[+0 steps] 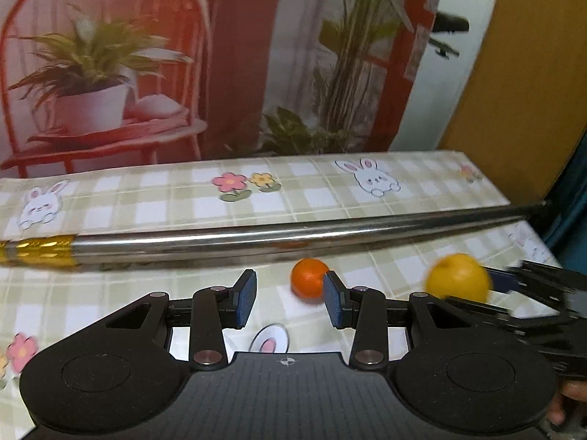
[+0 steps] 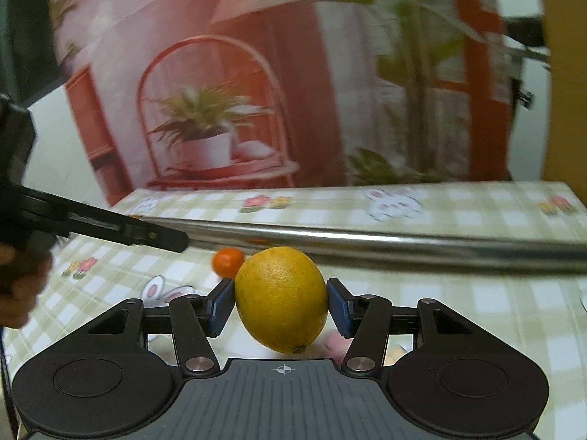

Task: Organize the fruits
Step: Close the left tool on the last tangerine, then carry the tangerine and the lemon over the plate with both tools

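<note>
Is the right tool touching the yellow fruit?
Touching. In the right wrist view, the right tool has both blue pads pressed against the sides of the yellow fruit, with no gap visible.

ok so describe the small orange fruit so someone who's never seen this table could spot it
Start from the checked tablecloth with rabbits and flowers, then find the long shiny metal rod lying across it. Just on the near side of the rod sits the small orange fruit, rounder, smaller and deeper orange than the yellow fruit held in the right tongs.

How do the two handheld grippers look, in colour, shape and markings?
Both look alike. The left gripper and the right gripper have matte black bodies with two round discs, silver rivets on the black linkage arms, blue finger pads, and a ribbed centre plate bearing a white crosshair mark.
</note>
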Available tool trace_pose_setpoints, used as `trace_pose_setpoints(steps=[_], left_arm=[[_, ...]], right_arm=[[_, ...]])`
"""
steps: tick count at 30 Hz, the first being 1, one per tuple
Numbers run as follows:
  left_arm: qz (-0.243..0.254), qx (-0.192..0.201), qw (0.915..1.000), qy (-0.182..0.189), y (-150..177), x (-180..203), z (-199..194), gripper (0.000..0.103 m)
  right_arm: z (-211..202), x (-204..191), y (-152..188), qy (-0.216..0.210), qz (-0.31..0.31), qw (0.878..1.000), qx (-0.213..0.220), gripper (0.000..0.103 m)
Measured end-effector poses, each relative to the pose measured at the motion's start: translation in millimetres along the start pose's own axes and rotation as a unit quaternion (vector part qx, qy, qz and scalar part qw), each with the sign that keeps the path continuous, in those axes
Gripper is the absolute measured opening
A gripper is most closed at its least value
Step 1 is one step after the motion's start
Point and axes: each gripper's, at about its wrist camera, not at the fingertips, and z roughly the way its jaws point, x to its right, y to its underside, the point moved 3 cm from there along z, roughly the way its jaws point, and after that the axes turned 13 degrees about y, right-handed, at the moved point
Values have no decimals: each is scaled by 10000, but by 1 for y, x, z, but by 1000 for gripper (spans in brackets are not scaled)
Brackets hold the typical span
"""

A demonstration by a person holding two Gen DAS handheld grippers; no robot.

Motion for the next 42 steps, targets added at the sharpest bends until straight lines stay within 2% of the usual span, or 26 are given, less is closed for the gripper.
trace_pose_setpoints(steps=[8,18,23,32,37,42], left_arm=[[-34,-412,9991,-32,-4,-2,46,41],[-55,-618,9980,-101,-7,-3,65,41],[-33,-641,9979,-112,-4,-2,65,36],[208,-402,9989,-76,0,9,24,35],[482,-232,9986,-50,7,24,-18,35],[442,-29,9990,56,21,34,-59,35]], right_arm=[[-12,22,12,71,392,9992,24,51],[-22,17,13,22,494,9988,53,51],[-27,14,14,-21,557,9984,40,51],[-44,6,15,-43,586,9982,98,51],[-59,-7,18,-154,574,9981,176,51],[-71,-20,22,-274,514,9981,179,51]])
